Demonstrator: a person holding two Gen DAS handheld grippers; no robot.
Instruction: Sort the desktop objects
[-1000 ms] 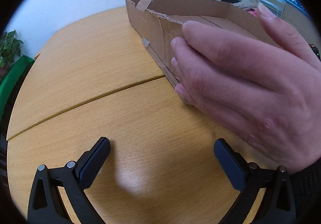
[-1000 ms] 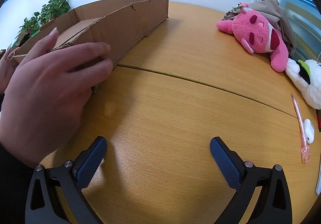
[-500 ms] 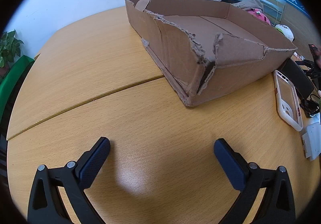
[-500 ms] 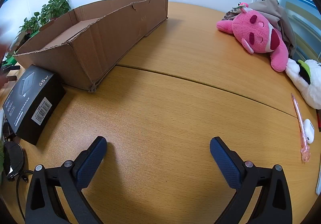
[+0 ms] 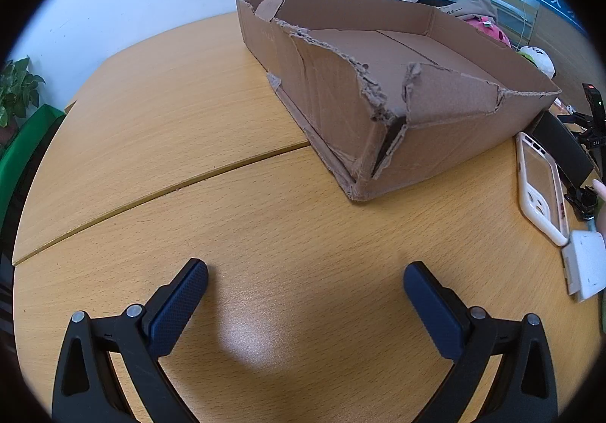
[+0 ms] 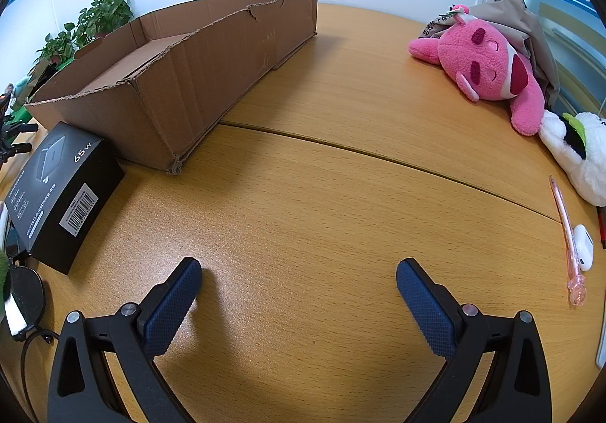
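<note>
Gone from both views is the person's hand that lay over the torn near corner of the shallow brown cardboard box (image 5: pixel 397 55) a second ago; that ragged corner now shows bare, and the box sits on the light wooden tabletop (image 5: pixel 170 127) across its middle seam, nothing visible inside. The left gripper (image 5: pixel 305 281) hangs low over bare wood near the table's near edge, its blue-padded fingers (image 5: pixel 181 301) spread wide and holding nothing. The right gripper (image 6: pixel 299 279) is likewise wide apart and empty.

In the right wrist view, a black rectangular carton marked 65W (image 6: pixel 60 191) lies just beside the box's near end, towards the left edge. A pink plush toy (image 6: pixel 488 66) and a white plush toy (image 6: pixel 579 154) lie along the right edge, with a pink pen (image 6: pixel 566 233) nearer. In the left wrist view, a white phone case (image 5: pixel 539 184) lies just right of the box.
</note>
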